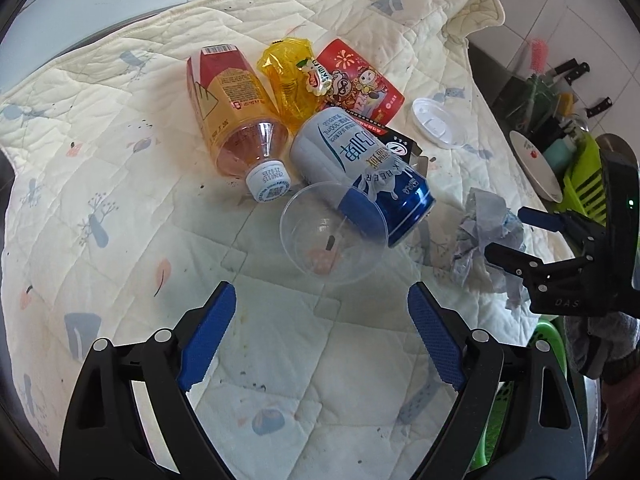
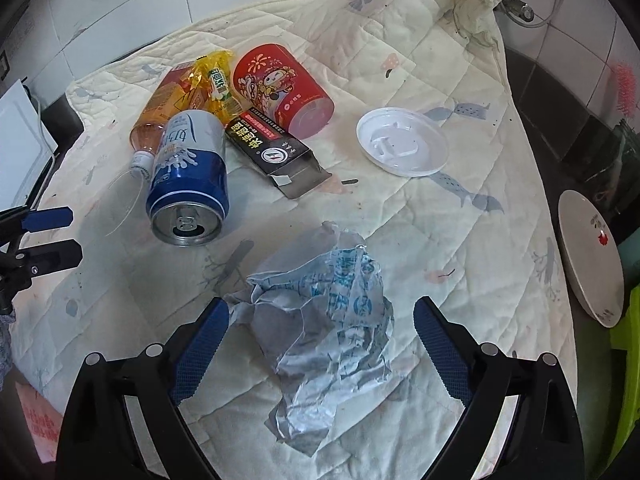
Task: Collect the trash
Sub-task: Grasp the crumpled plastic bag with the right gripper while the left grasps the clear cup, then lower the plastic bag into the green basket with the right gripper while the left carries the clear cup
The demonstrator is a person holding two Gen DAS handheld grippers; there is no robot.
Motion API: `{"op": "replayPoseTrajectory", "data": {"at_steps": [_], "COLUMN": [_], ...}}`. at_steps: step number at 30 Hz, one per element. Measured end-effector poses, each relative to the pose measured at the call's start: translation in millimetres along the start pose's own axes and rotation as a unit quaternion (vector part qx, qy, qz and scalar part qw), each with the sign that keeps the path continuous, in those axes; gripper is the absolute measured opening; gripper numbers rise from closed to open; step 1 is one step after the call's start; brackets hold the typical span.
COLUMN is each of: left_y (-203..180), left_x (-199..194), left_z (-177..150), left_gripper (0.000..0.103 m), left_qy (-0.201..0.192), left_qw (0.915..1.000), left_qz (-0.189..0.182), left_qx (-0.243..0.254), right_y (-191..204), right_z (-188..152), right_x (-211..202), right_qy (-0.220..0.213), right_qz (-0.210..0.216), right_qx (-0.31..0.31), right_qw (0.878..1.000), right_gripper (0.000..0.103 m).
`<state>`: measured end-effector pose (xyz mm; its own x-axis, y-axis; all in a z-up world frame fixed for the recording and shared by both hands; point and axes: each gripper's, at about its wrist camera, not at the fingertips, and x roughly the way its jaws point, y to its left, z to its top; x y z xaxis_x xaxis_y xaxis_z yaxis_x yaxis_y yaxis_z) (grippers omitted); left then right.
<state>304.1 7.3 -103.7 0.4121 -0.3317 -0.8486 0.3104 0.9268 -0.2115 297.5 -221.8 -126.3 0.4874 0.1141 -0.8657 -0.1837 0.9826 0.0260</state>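
Observation:
Trash lies on a cream quilt (image 1: 120, 200). A blue-and-white can (image 1: 360, 172) rests on its side against a clear plastic cup (image 1: 332, 232), just ahead of my open, empty left gripper (image 1: 320, 292). Behind them are a bottle of orange drink (image 1: 236, 120), a yellow wrapper (image 1: 292, 76), a red paper cup (image 1: 360, 80), a black box (image 1: 400, 144) and a white lid (image 1: 438, 122). My right gripper (image 2: 322, 304) stands open around a crumpled blue-printed paper (image 2: 328, 320); its pads do not press on it.
A white plate (image 2: 592, 256) leans at the quilt's right edge beside a green rack (image 1: 580, 184). Knives and kitchen items stand behind it on a dark counter. White wall tiles run along the back. The left gripper (image 2: 72, 235) shows at the far left of the right wrist view.

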Motion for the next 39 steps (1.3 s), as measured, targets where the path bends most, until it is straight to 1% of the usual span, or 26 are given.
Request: {"op": "replayPoseTrajectory", "data": {"at_steps": [4,6,8,14,16,17,19,22,25,27,28,30,31,33,39], "left_y": [-3,-5,-5,-6,-6,-6,-6,-8,-10,-11,-12,-12,-12,-12,-14], "left_x": [13,19,24,34,36,38,39,39,38,36,35,32,30,25,6], "left_z": [6,8,10,15,17,17,17,18,17,16,15,13,12,10,1], "left_gripper": [0.087,0.087,0.087,0.085,0.079,0.078,0.068,0.062,0.061,0.060,0.060,0.059,0.059,0.059,0.059], "left_qy": [0.006,0.007,0.009,0.005,0.003,0.004,0.002,-0.003,-0.009,-0.015,-0.018,-0.022,-0.025,-0.030,-0.043], "left_qw": [0.9999,0.9997,0.9996,0.9993,0.9994,0.9994,0.9993,0.9990,0.9987,0.9984,0.9982,0.9982,0.9982,0.9982,0.9978], "left_qz": [-0.002,0.003,-0.001,-0.003,-0.003,-0.004,-0.007,-0.011,-0.007,-0.004,-0.003,-0.002,-0.001,-0.002,0.003], "left_qx": [0.016,0.024,0.027,0.036,0.035,0.035,0.036,0.043,0.050,0.055,0.056,0.056,0.055,0.052,0.050], "right_y": [2,2,2,3,3,3,4,4,3,3,3,2,2,-1,0], "right_z": [5,6,8,9,8,9,9,6,3,0,-2,-6,-6,-11,-21], "right_x": [13,20,25,30,30,31,31,28,24,22,21,20,19,13,-9], "right_qy": [0.012,0.019,0.024,0.032,0.034,0.034,0.033,0.031,0.029,0.029,0.030,0.031,0.029,0.024,0.004], "right_qz": [-0.004,-0.003,-0.001,0.007,0.012,0.013,0.015,0.016,0.021,0.022,0.023,0.025,0.026,0.034,0.040], "right_qx": [-0.003,-0.004,-0.003,-0.003,-0.003,-0.002,-0.003,-0.002,0.002,0.003,0.004,0.007,0.010,0.020,0.027], "right_qw": [1.000,1.000,1.000,0.999,0.999,0.999,0.999,0.999,0.999,0.999,0.999,0.999,0.999,0.999,0.999], "right_gripper": [0.090,0.090,0.090,0.090,0.086,0.085,0.083,0.078,0.071,0.061,0.060,0.054,0.053,0.050,0.048]}}
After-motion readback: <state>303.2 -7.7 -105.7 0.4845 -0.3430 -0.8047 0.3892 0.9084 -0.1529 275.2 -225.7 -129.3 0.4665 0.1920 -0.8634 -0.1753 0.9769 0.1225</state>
